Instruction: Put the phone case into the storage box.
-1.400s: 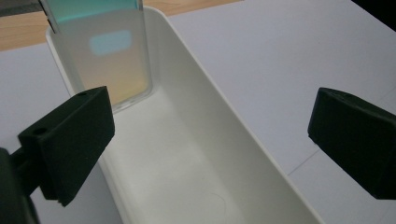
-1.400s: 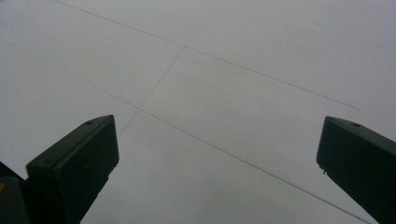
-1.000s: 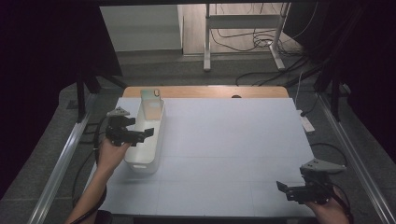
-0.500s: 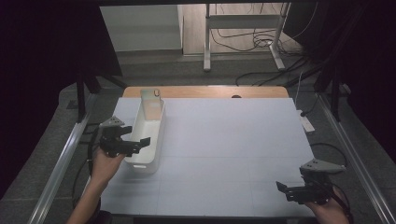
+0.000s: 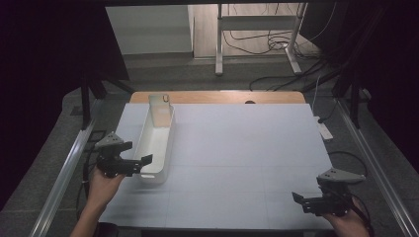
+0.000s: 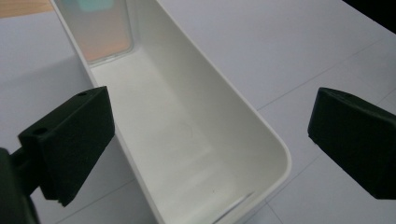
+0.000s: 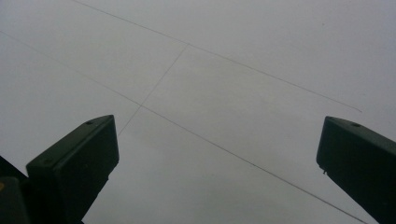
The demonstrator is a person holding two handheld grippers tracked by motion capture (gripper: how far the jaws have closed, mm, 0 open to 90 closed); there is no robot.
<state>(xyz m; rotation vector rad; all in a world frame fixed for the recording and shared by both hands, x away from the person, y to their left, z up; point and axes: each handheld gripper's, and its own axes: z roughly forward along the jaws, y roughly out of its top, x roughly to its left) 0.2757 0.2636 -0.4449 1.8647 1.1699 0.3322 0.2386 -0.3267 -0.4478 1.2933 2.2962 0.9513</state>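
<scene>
Clearly, at the lower left of the high view, the left gripper (image 5: 141, 162) is held by a hand (image 5: 101, 186) at the near end of a long white bin (image 5: 157, 148), which lies lengthwise along the left side of the pale table (image 5: 247, 148). In the left gripper view its jaws are seen spread wide and empty, straddling the bin's (image 6: 196, 140) near end, one to either side of it without touching; such a pose is judged to suit either a grasp of that end or a release just made, and which of the two cannot be told. At the bin's far end a flat, glossy, phone-like slab (image 5: 159, 109) is leaned upright against the inner wall; in the left gripper view its upper part (image 6: 102, 28) is cut off by the top edge, and its surface is too blurred for it to be identified surely. At the lower right of the high view the right gripper (image 5: 302, 201) is held low over bare table, well apart from the bin, apparently parked. Its jaws are likewise shown wide apart and empty in the right gripper view, above faint seam lines (image 7: 187, 126) in the tabletop.
</scene>
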